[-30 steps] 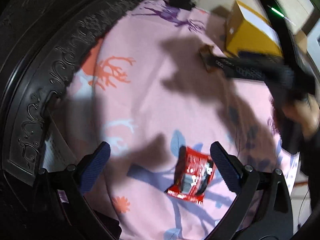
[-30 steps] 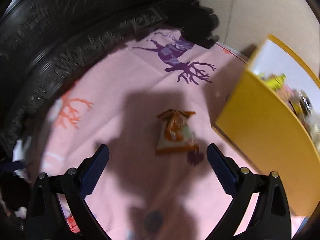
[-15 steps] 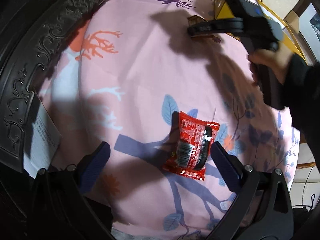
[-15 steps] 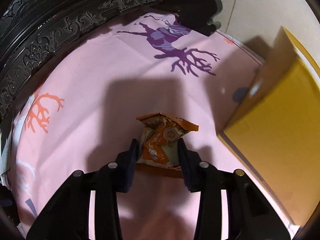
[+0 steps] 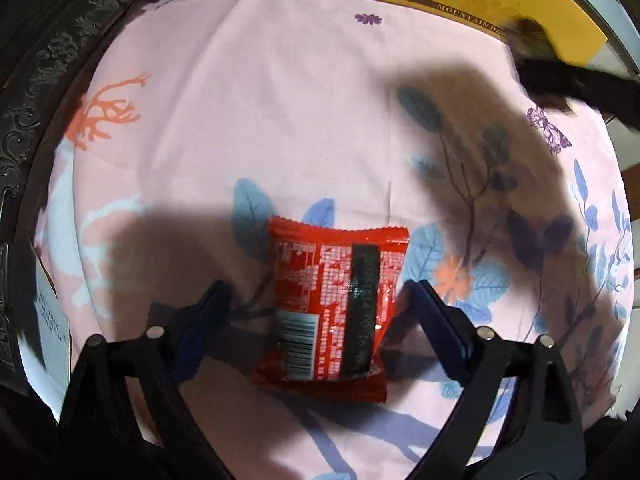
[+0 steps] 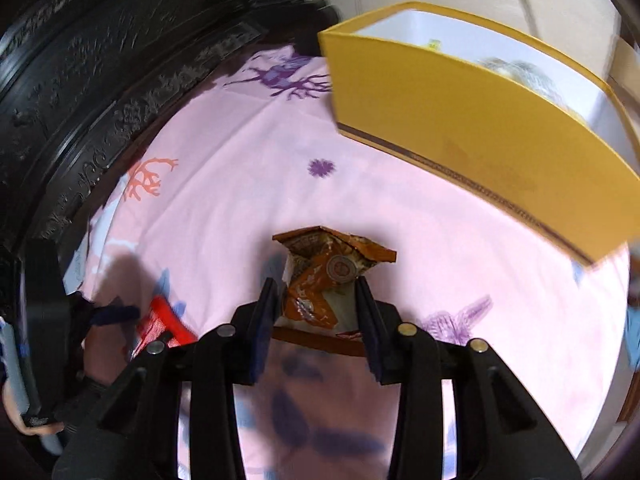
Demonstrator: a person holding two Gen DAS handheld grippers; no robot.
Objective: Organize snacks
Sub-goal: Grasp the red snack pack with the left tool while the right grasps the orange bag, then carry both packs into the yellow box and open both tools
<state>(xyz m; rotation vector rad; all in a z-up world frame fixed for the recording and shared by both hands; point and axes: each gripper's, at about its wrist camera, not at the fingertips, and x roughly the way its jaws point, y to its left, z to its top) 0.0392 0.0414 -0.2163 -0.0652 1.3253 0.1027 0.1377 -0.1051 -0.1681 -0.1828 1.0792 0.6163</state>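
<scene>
A red snack packet (image 5: 334,300) lies flat on the pink patterned cloth (image 5: 280,120). My left gripper (image 5: 320,304) is open, its blue pads on either side of the packet, low over the cloth. My right gripper (image 6: 316,300) is shut on an orange snack packet (image 6: 324,280) and holds it lifted above the cloth, near the yellow box (image 6: 480,136). The red packet (image 6: 164,324) and the left gripper also show at the lower left of the right wrist view.
The yellow box (image 5: 480,4) stands open at the far right of the cloth with several snacks inside. A dark carved wooden frame (image 6: 100,100) borders the cloth on the left. A white paper (image 5: 52,320) lies at the left edge.
My left gripper has moved down so its pads flank the red packet. My right gripper closed on the orange packet and lifted it toward the yellow box.
</scene>
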